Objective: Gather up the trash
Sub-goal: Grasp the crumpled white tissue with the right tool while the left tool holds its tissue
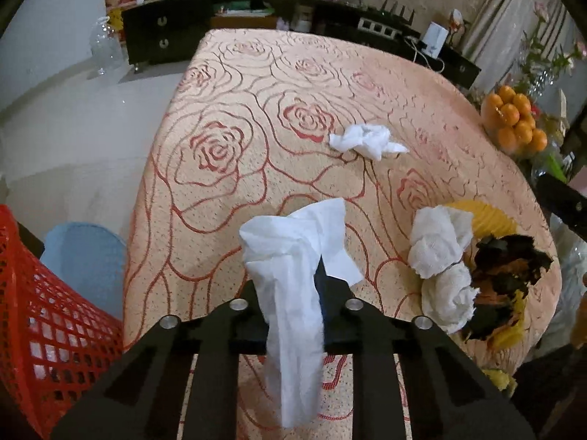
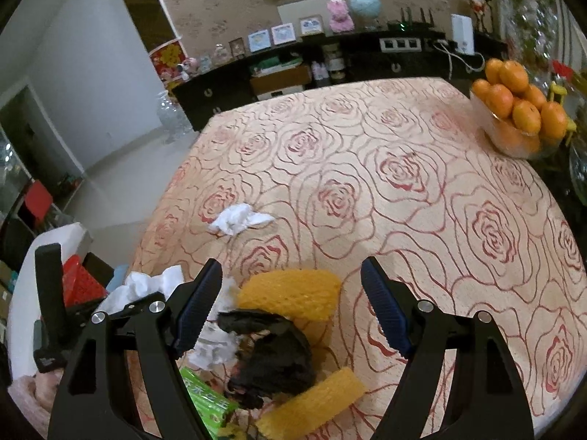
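**A:** What am I looking at, biggest first?

**B:** I'm working over the table [image 1: 256, 84] with its rose-patterned cloth. At its near left edge, the red basket [image 1: 47, 315] is waiting below. I'm judging that's where the trash goes. On the near right, a pile is sitting: yellow foam netting [image 2: 293, 293], a black crumpled wrapper [image 2: 271, 359] and white paper wads [image 1: 436, 245]. One crumpled tissue [image 1: 367, 139] is lying alone, further out.

**A:** And the claws?

**B:** My left gripper [image 1: 293, 282] is clamping a long white tissue [image 1: 290, 293], pinched together on its middle, both ends hanging loose. My right gripper [image 2: 291, 304] is standing apart over the pile, holding nothing, its fingers either side of the netting and wrapper.

**A:** What's worrying you?

**B:** The tissue is flimsy, so a quick swing toward the basket could be pulling it out of the pinch, or its dangling tail could be catching on the basket rim. On the right, I'm risking nudging the light netting off the near edge when I'm closing down.
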`<action>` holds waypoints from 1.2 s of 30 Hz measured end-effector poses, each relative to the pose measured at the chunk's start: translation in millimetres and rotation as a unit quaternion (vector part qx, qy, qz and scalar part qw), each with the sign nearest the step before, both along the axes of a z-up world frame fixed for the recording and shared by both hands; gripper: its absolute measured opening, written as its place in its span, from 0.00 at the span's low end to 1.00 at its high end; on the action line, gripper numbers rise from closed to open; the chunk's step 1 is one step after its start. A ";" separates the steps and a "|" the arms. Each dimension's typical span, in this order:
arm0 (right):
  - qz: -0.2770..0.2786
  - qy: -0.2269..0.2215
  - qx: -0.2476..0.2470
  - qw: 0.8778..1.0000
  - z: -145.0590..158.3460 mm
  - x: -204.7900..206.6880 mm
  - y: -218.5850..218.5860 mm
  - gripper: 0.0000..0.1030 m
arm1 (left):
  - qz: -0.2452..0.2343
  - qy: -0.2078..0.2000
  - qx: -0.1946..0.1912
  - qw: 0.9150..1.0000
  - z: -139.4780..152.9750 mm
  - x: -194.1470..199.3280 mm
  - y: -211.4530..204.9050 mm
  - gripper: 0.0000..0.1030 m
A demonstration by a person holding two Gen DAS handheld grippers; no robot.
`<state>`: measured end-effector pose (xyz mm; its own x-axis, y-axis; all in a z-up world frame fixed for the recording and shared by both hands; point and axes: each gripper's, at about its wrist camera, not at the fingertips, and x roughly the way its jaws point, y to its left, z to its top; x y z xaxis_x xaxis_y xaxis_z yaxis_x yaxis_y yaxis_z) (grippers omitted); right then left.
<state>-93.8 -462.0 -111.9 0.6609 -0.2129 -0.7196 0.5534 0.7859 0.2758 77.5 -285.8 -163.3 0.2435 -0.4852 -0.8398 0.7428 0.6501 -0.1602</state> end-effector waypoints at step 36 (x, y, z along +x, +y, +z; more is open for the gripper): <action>0.098 0.160 -0.041 0.981 -64.0 192.0 13.4 0.50 | 0.094 -0.111 -0.079 0.986 90.2 5.8 68.5 0.14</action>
<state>98.2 -448.7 -175.9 0.4383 -0.1705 -0.8825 0.4372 0.8983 0.0435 83.3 -217.3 -73.1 0.5118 -0.5343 -0.6727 0.6396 0.7598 -0.1169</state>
